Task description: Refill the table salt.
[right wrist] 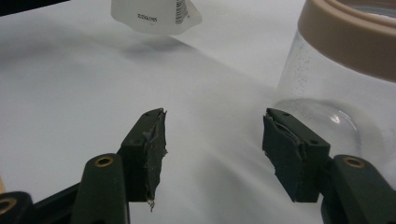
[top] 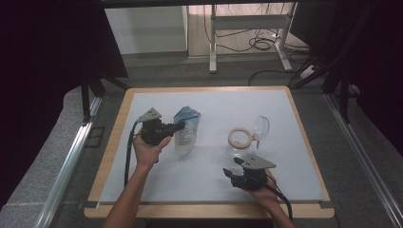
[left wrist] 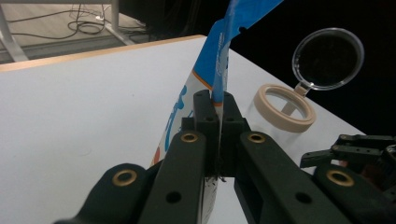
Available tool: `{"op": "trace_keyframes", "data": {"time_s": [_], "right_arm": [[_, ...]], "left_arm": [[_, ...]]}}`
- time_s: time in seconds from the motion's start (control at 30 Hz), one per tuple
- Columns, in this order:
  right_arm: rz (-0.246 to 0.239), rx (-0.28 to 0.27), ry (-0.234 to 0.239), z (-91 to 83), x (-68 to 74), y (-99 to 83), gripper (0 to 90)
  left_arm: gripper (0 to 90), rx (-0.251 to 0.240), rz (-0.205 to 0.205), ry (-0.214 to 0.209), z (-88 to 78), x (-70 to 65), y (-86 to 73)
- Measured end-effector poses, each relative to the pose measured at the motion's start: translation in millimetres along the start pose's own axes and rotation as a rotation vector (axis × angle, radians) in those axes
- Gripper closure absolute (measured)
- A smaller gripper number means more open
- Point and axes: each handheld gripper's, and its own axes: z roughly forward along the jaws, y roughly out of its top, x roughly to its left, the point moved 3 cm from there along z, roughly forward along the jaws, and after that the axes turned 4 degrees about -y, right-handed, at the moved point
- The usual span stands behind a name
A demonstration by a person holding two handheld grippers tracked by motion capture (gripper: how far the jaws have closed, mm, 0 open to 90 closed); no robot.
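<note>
A blue and white pouch (top: pixel 186 128) hangs just above the white mat, pinched near its top edge by my left gripper (top: pixel 179 126), which is shut on it. In the left gripper view the jaws clamp the pouch (left wrist: pixel 219 70) edge-on. A clear jar (top: pixel 241 142) with a tan rim (left wrist: pixel 284 107) stands at the middle right, its round clear lid (top: pixel 261 126) flipped open and tilted back. My right gripper (top: pixel 231 171) hovers open just in front of the jar, nothing between its fingers. The jar's wall (right wrist: pixel 327 88) rises close at the right of the right gripper view, with the pouch's lower end (right wrist: pixel 156 16) beyond.
The white mat (top: pixel 157 185) covers a wooden table (top: pixel 209 211) with bare room at the back and left. Dark curtains and metal rails flank the table; a desk frame and floor cables (top: pixel 259 42) lie beyond its far edge.
</note>
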Motion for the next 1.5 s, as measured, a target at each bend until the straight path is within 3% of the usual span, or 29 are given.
{"op": "trace_keyframes", "data": {"time_s": [0.3,0.6,0.93,1.17,1.5], "right_arm": [[-0.032,-0.002,0.007,9.9,13.6,5.0,39.0],[-0.039,0.01,0.008,28.8,25.9,11.6,37.4],[-0.087,0.029,-0.047,38.0,31.9,19.8,32.2],[-0.155,0.038,-0.089,50.7,38.9,25.6,28.8],[-0.161,0.02,-0.099,58.9,36.0,30.8,27.9]], "left_arm": [[90.0,-0.008,0.003,-0.064,0.9,-20.4,1.5],[90.0,0.008,0.029,-0.096,8.3,-38.6,-0.9],[90.0,0.003,0.028,-0.133,9.3,-52.9,2.5],[90.0,0.006,0.023,-0.154,10.0,-60.1,5.4],[90.0,0.014,0.025,-0.189,12.9,-70.7,8.8]]}}
